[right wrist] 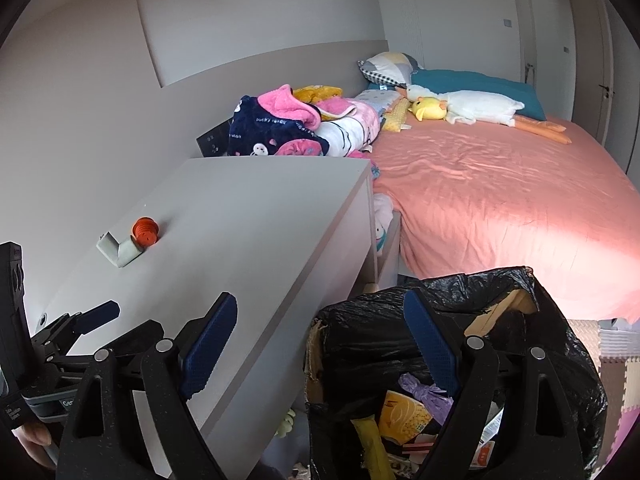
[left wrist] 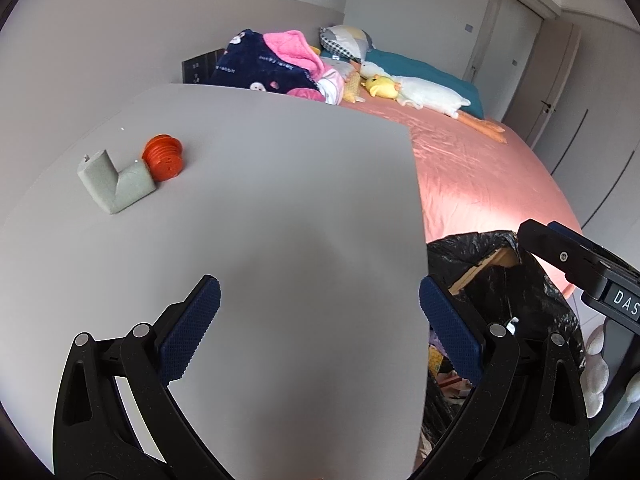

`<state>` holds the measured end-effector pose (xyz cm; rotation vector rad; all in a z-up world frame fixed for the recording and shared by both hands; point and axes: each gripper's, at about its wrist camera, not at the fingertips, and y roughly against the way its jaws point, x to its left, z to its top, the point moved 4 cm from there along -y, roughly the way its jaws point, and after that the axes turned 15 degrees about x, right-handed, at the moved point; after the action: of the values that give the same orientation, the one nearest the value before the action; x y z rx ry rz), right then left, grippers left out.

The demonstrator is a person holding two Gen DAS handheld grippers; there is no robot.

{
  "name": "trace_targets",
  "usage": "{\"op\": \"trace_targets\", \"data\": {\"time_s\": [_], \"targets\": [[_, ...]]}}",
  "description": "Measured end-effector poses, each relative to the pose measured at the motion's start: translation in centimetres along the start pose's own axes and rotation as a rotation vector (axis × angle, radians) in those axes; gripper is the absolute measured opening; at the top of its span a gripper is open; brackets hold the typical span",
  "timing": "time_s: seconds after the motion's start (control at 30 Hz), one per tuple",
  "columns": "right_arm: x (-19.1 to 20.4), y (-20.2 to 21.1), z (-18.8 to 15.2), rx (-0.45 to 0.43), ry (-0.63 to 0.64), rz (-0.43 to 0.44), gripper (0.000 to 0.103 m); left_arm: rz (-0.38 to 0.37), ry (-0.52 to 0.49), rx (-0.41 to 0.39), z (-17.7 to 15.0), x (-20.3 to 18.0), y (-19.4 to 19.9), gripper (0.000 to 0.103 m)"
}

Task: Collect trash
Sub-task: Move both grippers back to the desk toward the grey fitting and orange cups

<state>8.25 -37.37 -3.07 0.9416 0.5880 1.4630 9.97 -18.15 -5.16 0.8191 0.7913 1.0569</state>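
Grey folded card point(left wrist: 115, 181) lies far back on the pale worktop point(left wrist: 280, 200), touching an orange ribbed cap point(left wrist: 164, 157). Both look light and stiff; the card should pinch best across its upright flap, the cap across its ridged sides. Left tongs point(left wrist: 320, 322) hang spread and empty above the worktop; right tongs point(right wrist: 320, 338) gape, empty, over the black trash bag point(right wrist: 560, 344).

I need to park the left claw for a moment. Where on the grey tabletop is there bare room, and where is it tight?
The grey tabletop is bare from the left claw out to its far edge and its right edge by the pink bed. The only clutter sits far left: a grey folded piece touching an orange spool. Right of the table, the black trash bag is full.
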Motion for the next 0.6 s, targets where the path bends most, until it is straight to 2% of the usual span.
{"op": "trace_targets", "data": {"time_s": [0.6], "targets": [[7.3,-5.5,3.1,0.062,0.097,0.062,0.085,0.06,0.177,-0.026,1.6,9.4,-0.2,0.096]]}}
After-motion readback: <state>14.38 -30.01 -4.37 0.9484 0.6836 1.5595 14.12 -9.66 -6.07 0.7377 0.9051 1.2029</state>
